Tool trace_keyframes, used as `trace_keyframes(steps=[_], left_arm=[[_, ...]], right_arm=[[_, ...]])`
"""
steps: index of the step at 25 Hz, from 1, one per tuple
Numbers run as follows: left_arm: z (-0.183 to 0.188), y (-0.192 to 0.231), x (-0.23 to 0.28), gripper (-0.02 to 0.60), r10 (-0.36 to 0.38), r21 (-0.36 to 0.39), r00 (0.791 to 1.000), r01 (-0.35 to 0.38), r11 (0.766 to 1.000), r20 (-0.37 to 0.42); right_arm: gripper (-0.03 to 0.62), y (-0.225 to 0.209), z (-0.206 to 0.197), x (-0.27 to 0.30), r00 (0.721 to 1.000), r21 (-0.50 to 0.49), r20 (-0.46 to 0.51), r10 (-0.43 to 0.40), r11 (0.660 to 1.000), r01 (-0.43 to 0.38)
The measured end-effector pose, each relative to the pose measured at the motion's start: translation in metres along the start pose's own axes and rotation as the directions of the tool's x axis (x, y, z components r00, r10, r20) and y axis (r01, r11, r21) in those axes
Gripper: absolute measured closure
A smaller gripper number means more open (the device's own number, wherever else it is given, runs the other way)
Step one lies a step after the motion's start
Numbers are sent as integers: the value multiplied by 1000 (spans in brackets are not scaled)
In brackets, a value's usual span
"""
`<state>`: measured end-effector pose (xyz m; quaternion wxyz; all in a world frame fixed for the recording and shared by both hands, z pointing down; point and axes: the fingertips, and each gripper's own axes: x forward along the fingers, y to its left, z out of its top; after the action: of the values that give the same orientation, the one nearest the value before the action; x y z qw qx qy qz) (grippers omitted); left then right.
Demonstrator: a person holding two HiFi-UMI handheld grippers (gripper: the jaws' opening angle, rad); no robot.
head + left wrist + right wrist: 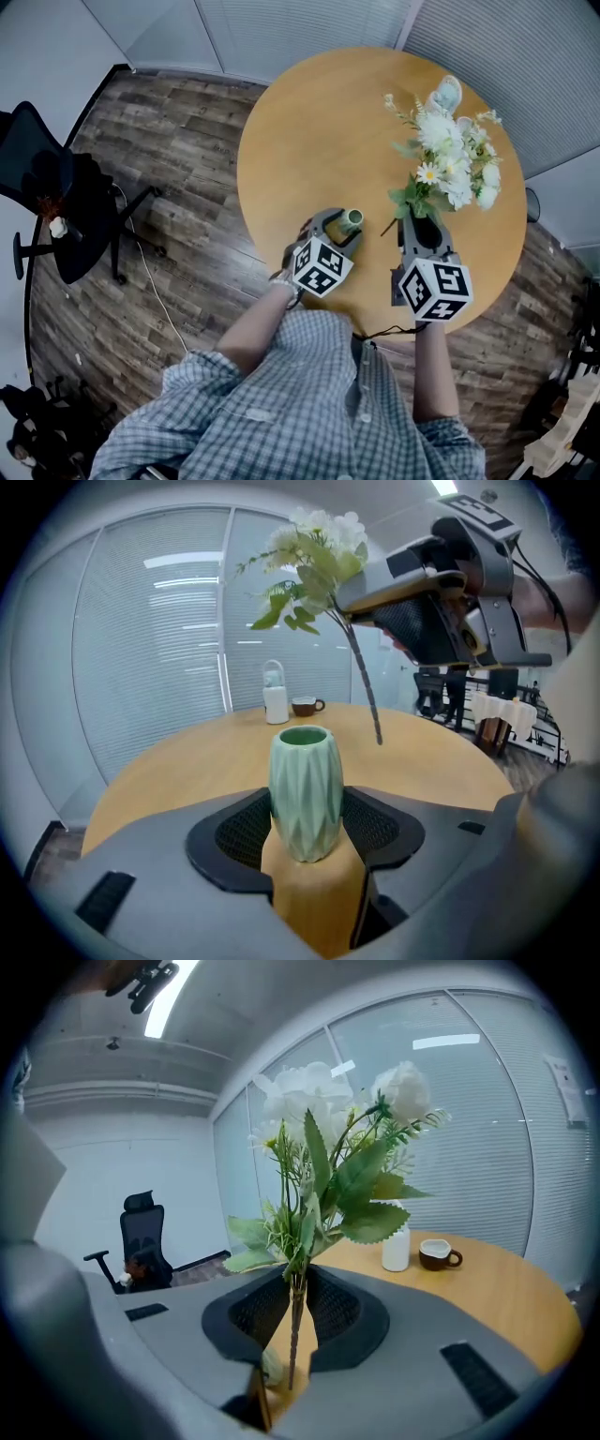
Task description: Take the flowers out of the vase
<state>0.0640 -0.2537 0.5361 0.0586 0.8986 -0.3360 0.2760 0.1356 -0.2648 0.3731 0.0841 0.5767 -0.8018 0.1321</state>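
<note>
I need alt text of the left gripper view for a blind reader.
A pale green ribbed vase stands on a wooden table, clasped between the jaws of the left hand-held gripper. Above it, the right hand-held gripper holds white flowers by the stem, clear of the vase.

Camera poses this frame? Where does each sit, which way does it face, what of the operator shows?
Head view: on the person's head, steeply down at the round table; checked shirt, forearms, left gripper, right gripper show.
Left gripper view: along its jaws, closed on the green vase; right gripper with the flowers shows upper right.
Right gripper view: along its jaws, shut on the flowers' stems, toward the glass wall.
Shared: both gripper views catch the white bottle and brown cup.
</note>
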Motion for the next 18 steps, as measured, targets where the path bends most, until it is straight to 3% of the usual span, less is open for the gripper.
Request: trace_keyframes(steps=[8, 13, 18], left_arm=[[-1, 0, 0, 334, 2, -2, 1000, -2, 1000, 2], [-2, -1, 0, 334, 4, -3, 1000, -4, 1000, 3], [-1, -1, 1, 334, 5, -5, 1000, -5, 1000, 2]], right_arm=[[546, -18, -56, -4, 988, 1, -141, -63, 998, 64], [549, -20, -97, -4, 967, -40, -244, -80, 997, 73], [549, -24, -135, -5, 948, -9, -305, -88, 996, 90]])
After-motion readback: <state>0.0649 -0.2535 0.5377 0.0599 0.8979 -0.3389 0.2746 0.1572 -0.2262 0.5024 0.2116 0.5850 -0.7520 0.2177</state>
